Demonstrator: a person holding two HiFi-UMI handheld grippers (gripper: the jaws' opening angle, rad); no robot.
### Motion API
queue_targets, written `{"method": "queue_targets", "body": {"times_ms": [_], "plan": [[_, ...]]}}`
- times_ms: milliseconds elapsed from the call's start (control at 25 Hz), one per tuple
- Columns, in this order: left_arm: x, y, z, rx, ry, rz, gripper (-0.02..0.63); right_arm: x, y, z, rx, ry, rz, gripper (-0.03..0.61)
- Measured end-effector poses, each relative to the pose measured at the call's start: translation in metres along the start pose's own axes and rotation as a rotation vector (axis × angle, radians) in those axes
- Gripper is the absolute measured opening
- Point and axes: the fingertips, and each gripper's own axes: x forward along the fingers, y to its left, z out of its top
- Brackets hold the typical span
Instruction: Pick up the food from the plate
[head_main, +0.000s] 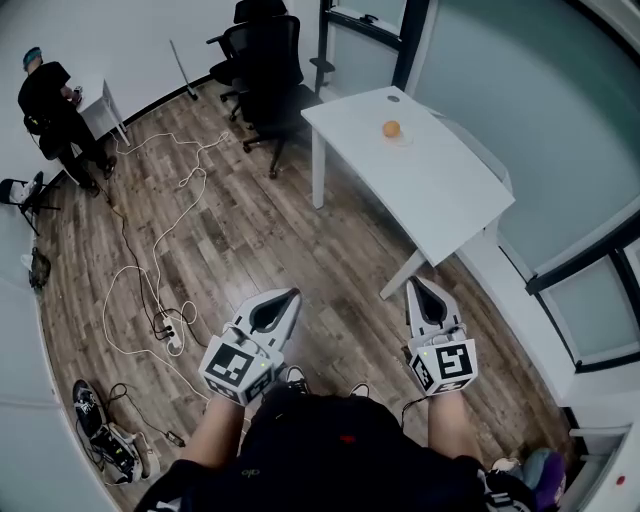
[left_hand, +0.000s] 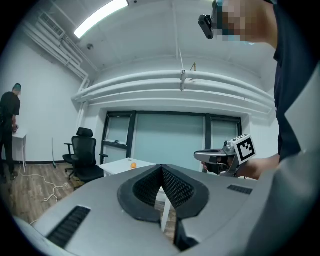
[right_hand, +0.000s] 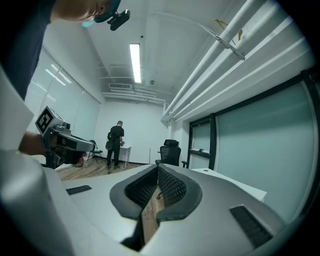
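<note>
A small orange food item (head_main: 391, 128) lies on a faint pale plate (head_main: 403, 139) on the white table (head_main: 430, 185), far ahead at the upper right. In the left gripper view the orange food item (left_hand: 133, 165) is a tiny dot on the distant white table (left_hand: 116, 167). My left gripper (head_main: 291, 296) and right gripper (head_main: 417, 284) are held low over the wood floor, well short of the table. Both are shut, with nothing between their pads. The jaws meet tip to tip in the left gripper (left_hand: 161, 169) and right gripper (right_hand: 158, 169) views.
Black office chairs (head_main: 266, 70) stand behind the table's left end. White cables (head_main: 150, 270) and a power strip (head_main: 172, 338) trail over the floor at left. A person (head_main: 52, 112) stands by a small white desk (head_main: 102, 106) at the far left. Glass walls (head_main: 540, 120) run along the right.
</note>
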Motion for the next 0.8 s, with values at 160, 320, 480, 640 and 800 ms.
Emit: {"method": "queue_targets", "body": {"times_ms": [160, 320, 480, 640, 800], "plan": [[-0.021, 0.029, -0.004, 0.001, -0.008, -0.013, 0.02, 0.021, 0.032, 0.0, -0.007, 0.023, 0.003, 0.025], [-0.039, 0.066, -0.015, 0.009, -0.008, -0.013, 0.02, 0.044, 0.064, -0.009, -0.01, 0.05, 0.003, 0.025], [-0.05, 0.09, -0.012, -0.019, -0.052, -0.01, 0.02, 0.061, 0.087, -0.017, -0.027, 0.095, 0.032, 0.025], [-0.046, 0.11, -0.013, -0.023, -0.047, -0.006, 0.02, 0.081, 0.088, -0.014, -0.037, 0.1, 0.038, 0.025], [-0.032, 0.126, -0.012, -0.025, -0.041, -0.012, 0.02, 0.107, 0.08, -0.015, -0.036, 0.103, 0.04, 0.025]]}}
